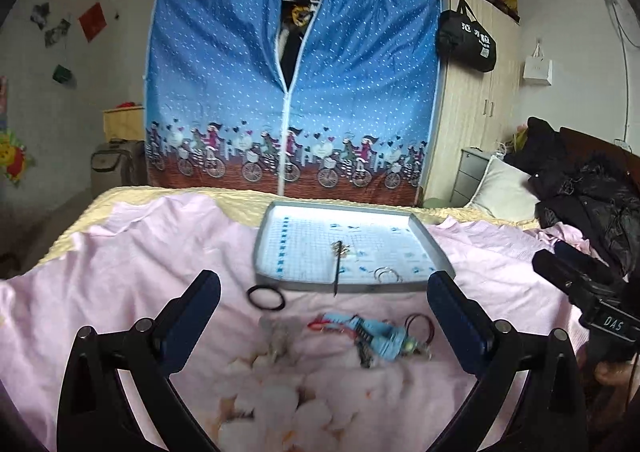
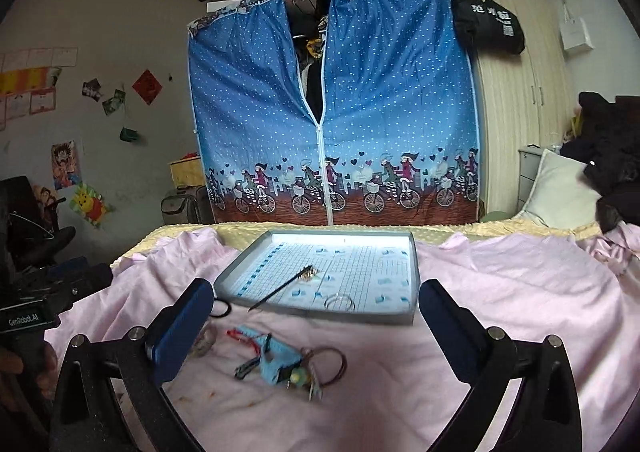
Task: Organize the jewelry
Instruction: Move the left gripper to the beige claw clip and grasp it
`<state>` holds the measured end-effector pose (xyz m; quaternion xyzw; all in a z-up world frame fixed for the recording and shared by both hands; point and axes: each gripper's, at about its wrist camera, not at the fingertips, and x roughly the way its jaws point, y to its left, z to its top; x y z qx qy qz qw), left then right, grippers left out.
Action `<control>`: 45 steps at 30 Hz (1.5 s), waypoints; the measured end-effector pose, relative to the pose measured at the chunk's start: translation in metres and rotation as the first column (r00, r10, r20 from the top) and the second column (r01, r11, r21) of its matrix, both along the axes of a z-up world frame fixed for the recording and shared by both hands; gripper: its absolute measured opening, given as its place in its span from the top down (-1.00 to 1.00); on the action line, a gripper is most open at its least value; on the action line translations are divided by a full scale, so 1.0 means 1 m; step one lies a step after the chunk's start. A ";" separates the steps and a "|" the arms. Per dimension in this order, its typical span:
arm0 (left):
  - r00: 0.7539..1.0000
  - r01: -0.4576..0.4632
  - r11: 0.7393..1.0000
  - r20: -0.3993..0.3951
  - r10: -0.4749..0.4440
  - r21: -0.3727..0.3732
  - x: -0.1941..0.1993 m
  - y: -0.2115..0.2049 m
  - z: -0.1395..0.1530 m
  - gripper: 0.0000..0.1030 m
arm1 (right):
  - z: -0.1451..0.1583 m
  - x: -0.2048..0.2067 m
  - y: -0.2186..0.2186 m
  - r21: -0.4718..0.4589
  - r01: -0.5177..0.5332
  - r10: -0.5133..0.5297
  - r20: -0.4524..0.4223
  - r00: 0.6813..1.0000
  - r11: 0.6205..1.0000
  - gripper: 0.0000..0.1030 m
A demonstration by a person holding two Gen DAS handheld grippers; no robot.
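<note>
Jewelry lies in two groups on the bed, and we read the split as sorted against unsorted. We keep the left tool (image 1: pixel 324 312) spread wide and empty above the pink sheet (image 1: pixel 120 260), its fingers framing the loose pile: a blue clip cluster (image 1: pixel 376 336), a dark red bangle (image 1: pixel 420 326) touching it, and a black hair tie (image 1: pixel 266 297) just beside the near rim of the tray (image 1: pixel 436 240). We hold the right tool (image 2: pixel 314 320) spread and empty too, aimed at the same pile from the other side, so either tool could drop onto a piece. The tray sits flat beyond the pile, probably so that pieces travel only a short way over its low rim. Inside it we see a hairpin (image 2: pixel 276 292) with a gilt head, its tip overhanging the near rim, and a clear ring (image 2: pixel 339 302) near the front wall. We judge the task partly done; the tangled blue cluster will likely need the more careful pinch.
</note>
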<state>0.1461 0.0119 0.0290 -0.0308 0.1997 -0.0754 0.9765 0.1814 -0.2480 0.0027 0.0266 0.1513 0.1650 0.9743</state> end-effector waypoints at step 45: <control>0.744 -0.124 0.992 -0.662 0.084 -0.013 0.044 0.049 -0.084 -0.97 | -0.111 0.050 0.020 -0.061 -0.147 0.074 -0.641 0.764 0.987 -1.00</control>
